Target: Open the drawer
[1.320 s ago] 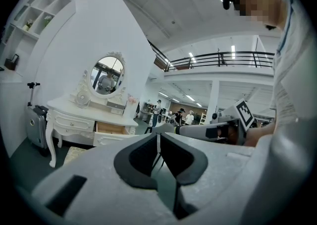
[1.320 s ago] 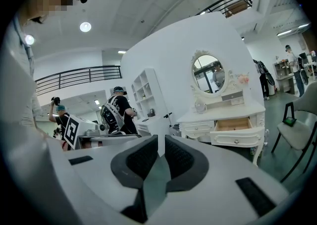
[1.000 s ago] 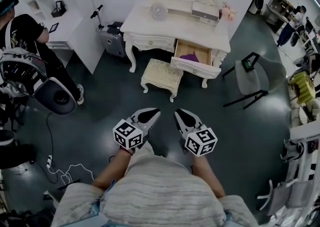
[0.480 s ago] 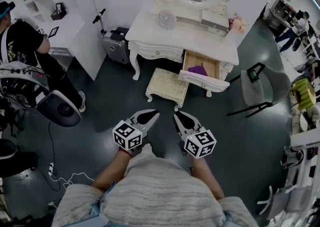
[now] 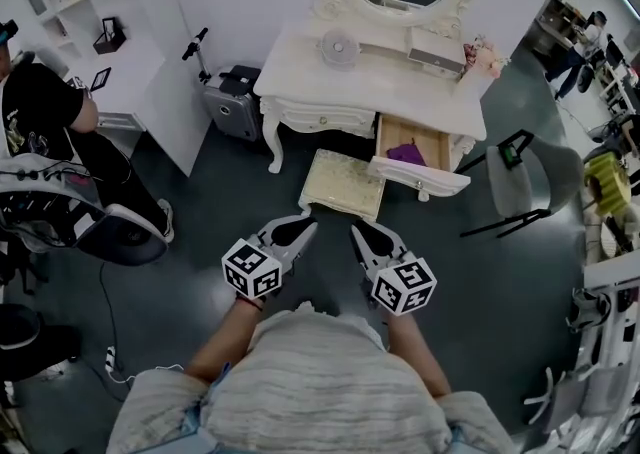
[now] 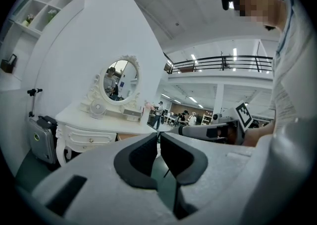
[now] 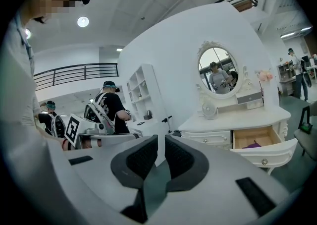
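Observation:
A white dressing table (image 5: 400, 92) with an oval mirror stands ahead against the wall. Its right drawer (image 5: 422, 174) is pulled out, with a purple thing (image 5: 406, 154) lying inside; the left drawer (image 5: 322, 120) is closed. The right gripper view shows the open drawer (image 7: 263, 152) at the right. Both grippers are held side by side in front of my body, well short of the table. The left gripper (image 5: 301, 230) (image 6: 159, 137) is shut with nothing in it. The right gripper (image 5: 361, 234) (image 7: 161, 140) is also shut and empty.
A cream stool (image 5: 343, 184) stands before the table, between me and the drawers. A grey chair (image 5: 520, 180) is to the right, a suitcase (image 5: 233, 102) to the left. A person in black (image 5: 45, 107) stands at far left by white shelves (image 5: 90, 12). Cables (image 5: 120, 362) lie on the floor.
The table, stool and open drawer have come closer in the head view as I walk toward them. Both grippers stay shut and side by side.

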Available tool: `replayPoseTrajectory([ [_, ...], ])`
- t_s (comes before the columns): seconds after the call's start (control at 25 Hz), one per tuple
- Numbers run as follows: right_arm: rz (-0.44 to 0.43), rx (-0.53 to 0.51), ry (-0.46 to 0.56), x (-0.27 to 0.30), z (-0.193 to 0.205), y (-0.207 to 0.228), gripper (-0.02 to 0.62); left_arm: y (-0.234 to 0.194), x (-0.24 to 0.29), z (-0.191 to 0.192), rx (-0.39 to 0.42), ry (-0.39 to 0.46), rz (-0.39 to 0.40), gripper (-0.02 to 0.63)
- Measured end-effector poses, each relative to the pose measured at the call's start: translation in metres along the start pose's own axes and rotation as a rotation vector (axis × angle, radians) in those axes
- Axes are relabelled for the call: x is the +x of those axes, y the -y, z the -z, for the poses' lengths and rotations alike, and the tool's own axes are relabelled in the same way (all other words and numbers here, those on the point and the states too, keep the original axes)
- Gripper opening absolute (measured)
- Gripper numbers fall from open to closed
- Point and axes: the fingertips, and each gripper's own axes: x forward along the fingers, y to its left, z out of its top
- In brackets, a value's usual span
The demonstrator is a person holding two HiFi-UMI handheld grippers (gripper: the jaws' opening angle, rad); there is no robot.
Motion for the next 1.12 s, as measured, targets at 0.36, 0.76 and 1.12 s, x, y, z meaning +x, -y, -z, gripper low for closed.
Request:
replayPoseTrajectory([
  [0.36, 0.017, 0.000, -0.029, 0.030, 0.002, 0.012, 0.012, -0.027, 0.016, 0.002, -0.036, -0.001, 0.036, 0.028],
  [0.76, -0.017, -0.018, -0.043, 0.086, -0.019, 0.053, 0.012, -0.077, 0.053, -0.011, -0.050, 0.006, 0.003, 0.028],
  [1.12, -0.053, -0.010, -0.066, 0.124, -0.043, 0.119, 0.012, -0.112, 0.124, -0.027, -0.042, -0.012, -0.015, 0.028],
])
